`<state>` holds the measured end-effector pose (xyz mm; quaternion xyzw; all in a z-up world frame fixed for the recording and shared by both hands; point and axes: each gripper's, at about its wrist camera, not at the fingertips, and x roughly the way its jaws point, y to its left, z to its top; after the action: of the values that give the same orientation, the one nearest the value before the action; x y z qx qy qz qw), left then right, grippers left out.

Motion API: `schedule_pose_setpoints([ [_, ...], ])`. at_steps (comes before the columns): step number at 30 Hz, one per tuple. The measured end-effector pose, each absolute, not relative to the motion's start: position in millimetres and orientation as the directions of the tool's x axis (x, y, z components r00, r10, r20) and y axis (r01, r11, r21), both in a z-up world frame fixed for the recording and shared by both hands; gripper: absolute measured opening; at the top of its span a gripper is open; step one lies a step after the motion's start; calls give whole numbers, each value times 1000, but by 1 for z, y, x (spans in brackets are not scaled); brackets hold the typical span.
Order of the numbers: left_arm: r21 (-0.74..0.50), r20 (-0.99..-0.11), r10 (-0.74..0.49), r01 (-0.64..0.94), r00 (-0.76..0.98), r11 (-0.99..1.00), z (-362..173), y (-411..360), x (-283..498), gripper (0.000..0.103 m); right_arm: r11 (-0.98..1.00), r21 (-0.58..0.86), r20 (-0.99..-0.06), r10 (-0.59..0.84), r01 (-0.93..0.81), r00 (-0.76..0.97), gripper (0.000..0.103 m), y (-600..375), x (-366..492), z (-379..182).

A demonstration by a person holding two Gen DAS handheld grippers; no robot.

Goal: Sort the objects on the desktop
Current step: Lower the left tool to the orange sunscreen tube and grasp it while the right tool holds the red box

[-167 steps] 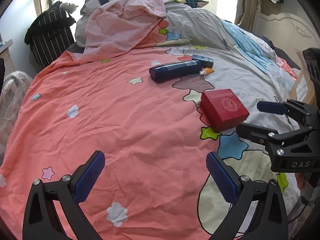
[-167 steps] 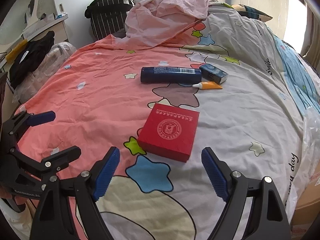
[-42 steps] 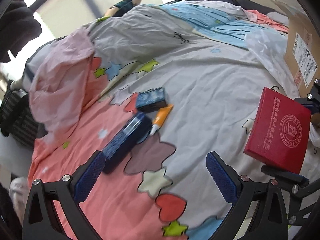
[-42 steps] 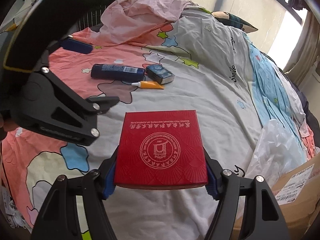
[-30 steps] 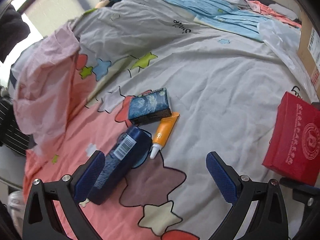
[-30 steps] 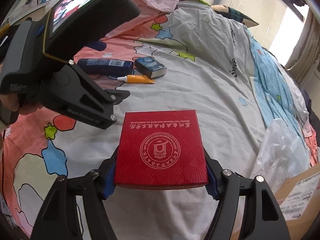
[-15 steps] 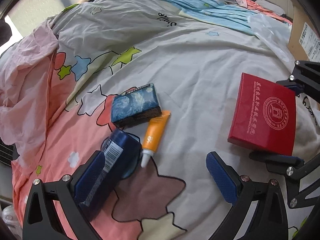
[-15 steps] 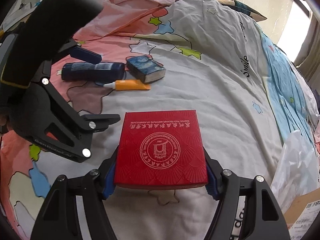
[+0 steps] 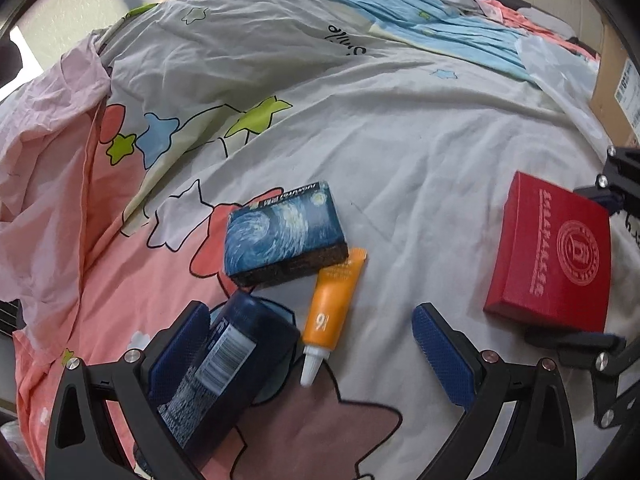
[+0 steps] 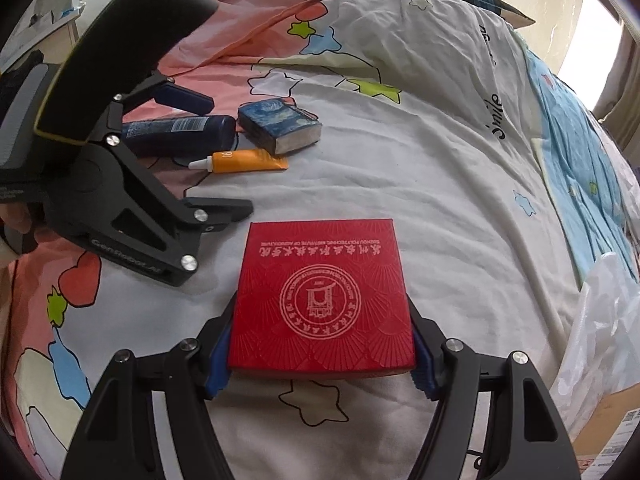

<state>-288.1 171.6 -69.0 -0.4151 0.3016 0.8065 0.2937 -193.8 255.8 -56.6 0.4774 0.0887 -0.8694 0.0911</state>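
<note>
Red box [image 10: 322, 296], flat, square and stamped with a round seal, sits clamped between the right gripper [image 10: 320, 356] jaws above the wrinkled quilt [image 10: 400, 152]. Left gripper [image 9: 310, 354] gapes wide over a glossy navy bottle [image 9: 224, 364] touching its left pad and a smooth orange tube [image 9: 332, 304]. Beyond them lies a swirl-printed blue box [image 9: 282, 230].

Star-print quilt [image 9: 400, 128], pink and grey-white cotton, covers the bed. Crumpled pale pink cloth [image 9: 44, 120] lies on the quilt's left side. Light blue sheet [image 9: 440, 28] along its far edge. Clear plastic bag [image 10: 596, 332] and brown cardboard box [image 9: 614, 80] at its right edge
</note>
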Motion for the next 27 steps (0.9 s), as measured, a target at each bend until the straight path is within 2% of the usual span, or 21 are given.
schedule_pose_setpoints([
  [4,241,-849,236,-744,-473,-623,-68,177,-285,102,-969,-60,-846,-78,241,-527,67,258,-193,-56],
  [9,214,-870,235,-762,-433,-612,-65,176,-289,91,-970,-51,-847,-84,237,-525,67,262,-192,-56],
  [11,198,-879,227,-754,-419,-626,-65,177,-295,83,-971,-46,-847,-86,234,-525,67,264,-192,-56],
  [14,177,-881,244,-760,-406,-625,-64,179,-294,76,-972,-49,-846,-83,232,-527,67,265,-192,-56],
  [20,201,-874,258,-790,-412,-579,-70,184,-283,74,-972,-57,-843,-76,229,-532,67,267,-189,-56],
  [27,24,-938,241,-742,-248,-670,-74,186,-310,74,-973,-52,-845,-78,226,-530,67,267,-188,-56],
])
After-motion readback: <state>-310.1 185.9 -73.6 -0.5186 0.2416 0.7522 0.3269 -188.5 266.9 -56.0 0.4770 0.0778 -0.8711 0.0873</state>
